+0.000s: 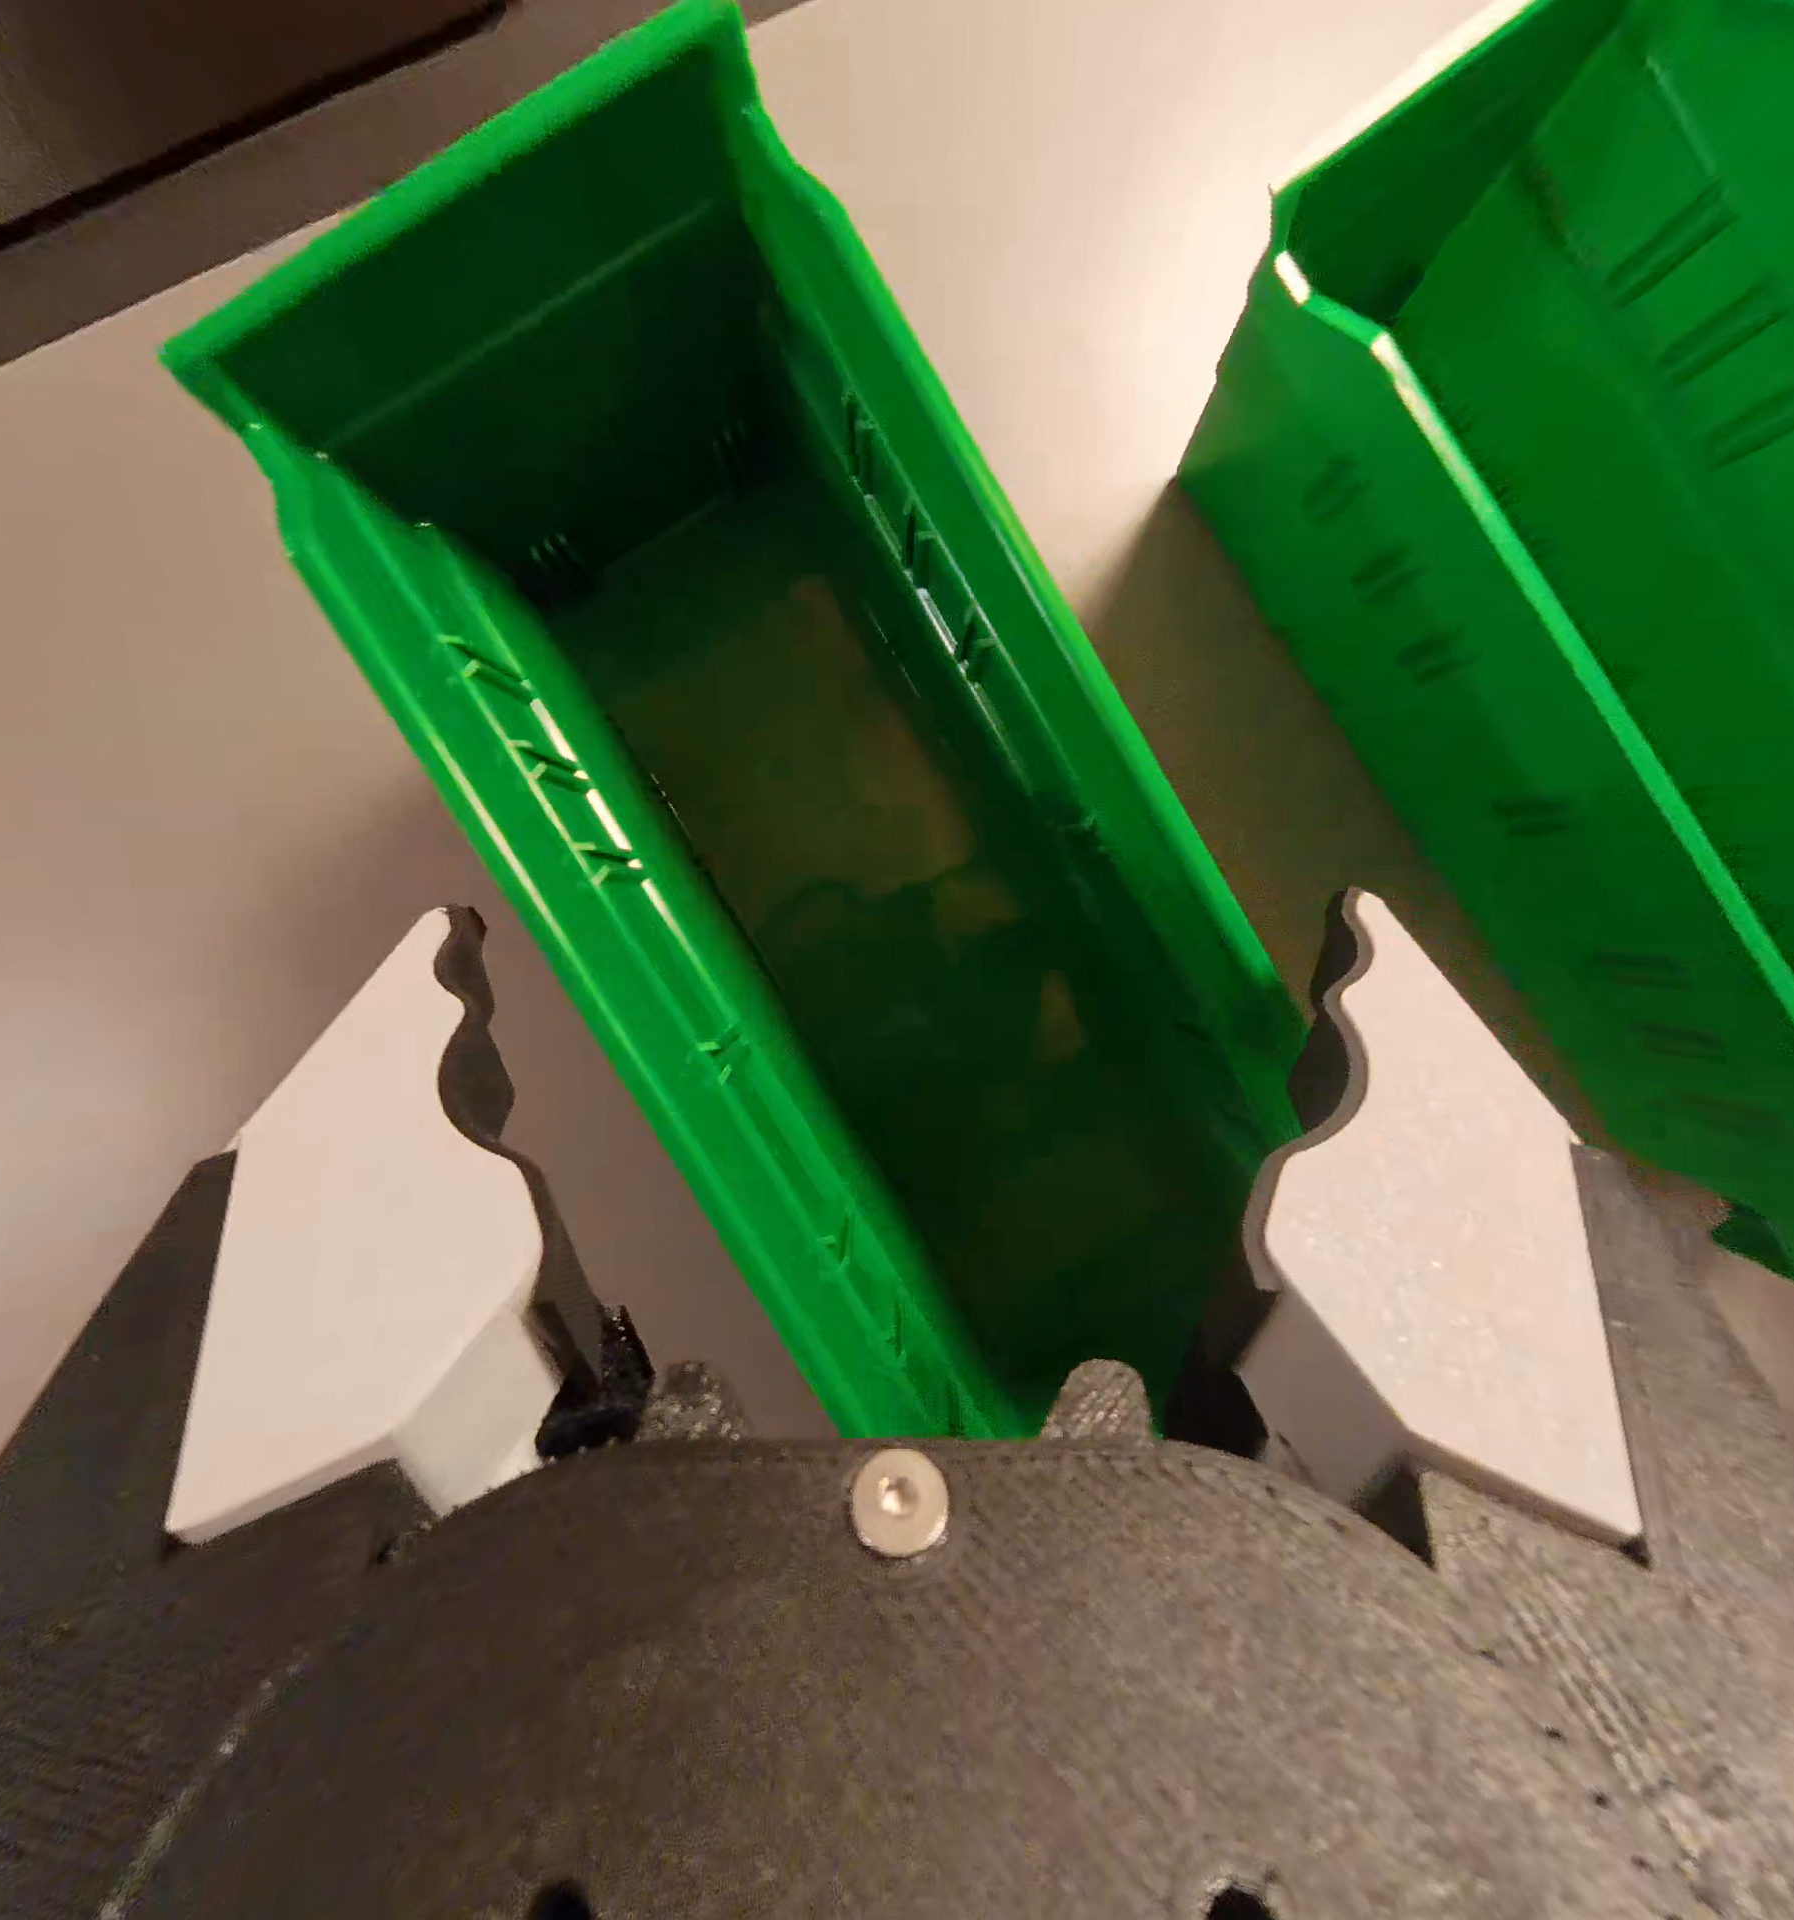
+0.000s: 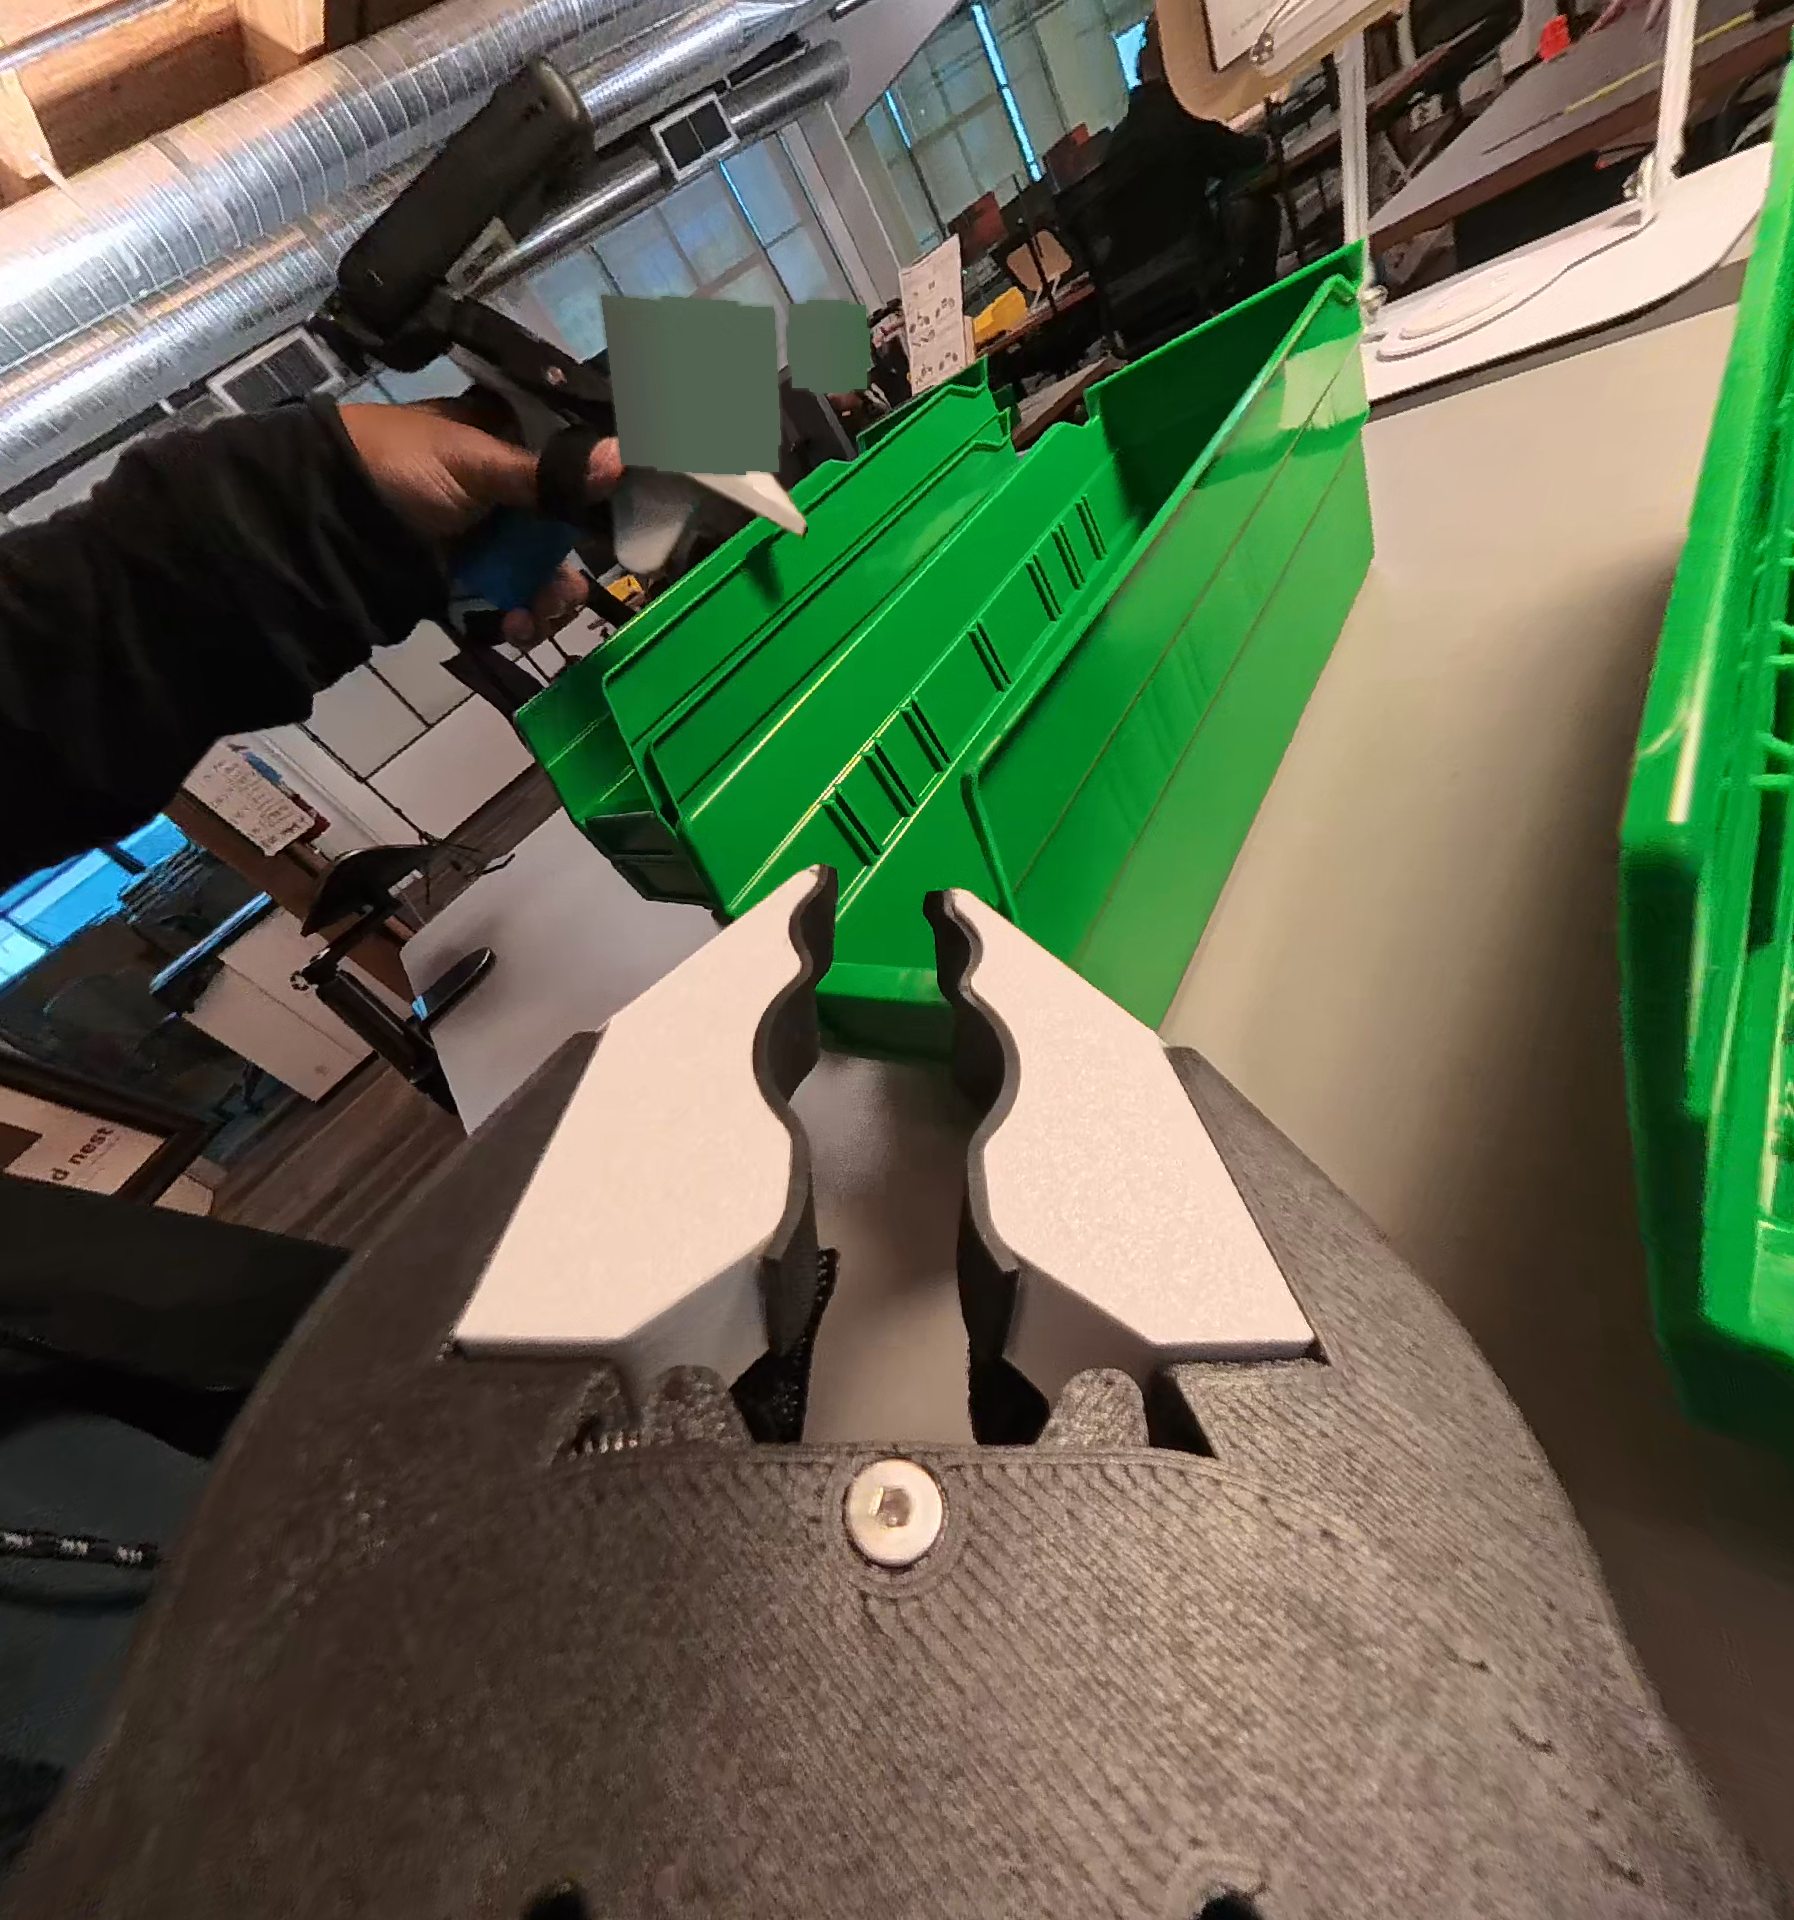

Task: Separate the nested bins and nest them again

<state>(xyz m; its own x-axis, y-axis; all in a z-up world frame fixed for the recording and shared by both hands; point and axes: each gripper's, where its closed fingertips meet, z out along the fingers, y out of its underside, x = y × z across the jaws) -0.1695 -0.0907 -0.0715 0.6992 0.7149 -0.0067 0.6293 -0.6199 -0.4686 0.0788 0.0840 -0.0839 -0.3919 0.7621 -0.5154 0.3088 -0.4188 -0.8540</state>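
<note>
Left gripper (image 1: 898, 935) has its jaws spread wide, straddling a long narrow green bin (image 1: 602, 540) that runs away from the camera on the pale counter (image 1: 93, 675). Left fingertip (image 1: 446, 935) stands clear of the bin's left wall, counter visible between them. Right fingertip (image 1: 1350, 935) sits just beside the bin's right rim; contact cannot be told. Not a grip: the bin merely lies between the fingers. Bin interior is dark with a glossy floor, and ribs line both side walls.

A second green bin (image 1: 1495, 520) lies to the right on the same counter, apart from the first, with a strip of counter and shadow between them.

In the right wrist view, the right gripper (image 2: 877, 914) has its jaws narrow but not touching, a slim gap between the fingertips with nothing pinched. Just ahead lies a stack of nested green bins (image 2: 976, 675) on the counter (image 2: 1444, 935), several rims stepped one behind another, the near end of the stack directly beyond the fingertips. Whether the tips touch it cannot be told.

Another green bin wall (image 2: 1745, 831) fills the right edge of that view, blurred. Far left, a hand (image 2: 436, 468) in a black sleeve (image 2: 145, 603) holds the other gripper over the far end of the stack. Silver ducts (image 2: 197, 208) run overhead.
</note>
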